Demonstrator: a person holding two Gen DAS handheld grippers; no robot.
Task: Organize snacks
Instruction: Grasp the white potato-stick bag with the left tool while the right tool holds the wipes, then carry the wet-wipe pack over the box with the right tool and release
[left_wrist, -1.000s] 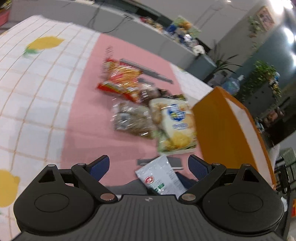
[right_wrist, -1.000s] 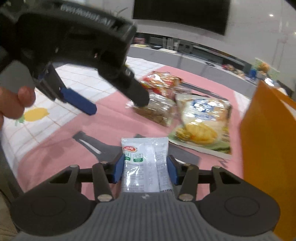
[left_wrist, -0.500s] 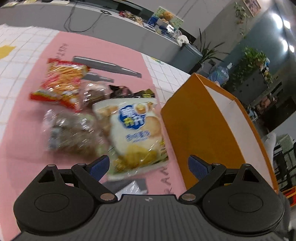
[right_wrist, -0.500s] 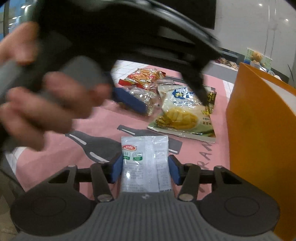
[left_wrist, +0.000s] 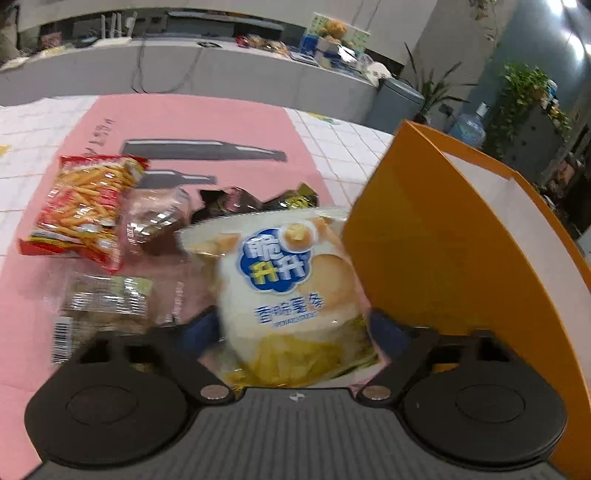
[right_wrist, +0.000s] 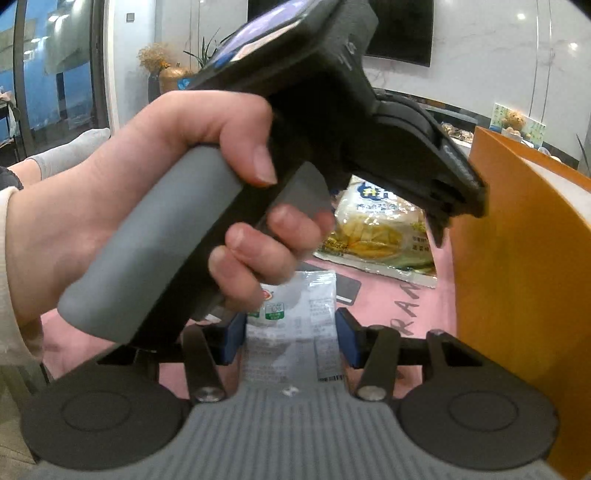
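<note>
Blur softens the clear packet (left_wrist: 99, 310) at the far left of the left wrist view, its print unreadable, and the red bag of sticks (left_wrist: 86, 206) above it overlaps a shiny wrapper (left_wrist: 155, 225) whose contents cannot be made out. The chip bag (left_wrist: 288, 291) lies lengthwise, its top pointing away, its lower end between the blue pads of the left gripper (left_wrist: 293, 332); those jaws have just been closing, but whether they press it cannot be told. The orange box (left_wrist: 436, 258) stands just right, cut by the frame. In the right wrist view a hand (right_wrist: 147, 206) hides much of the table; the right gripper (right_wrist: 291, 336) clamps the white sachet (right_wrist: 295, 332), long axis pointing ahead.
</note>
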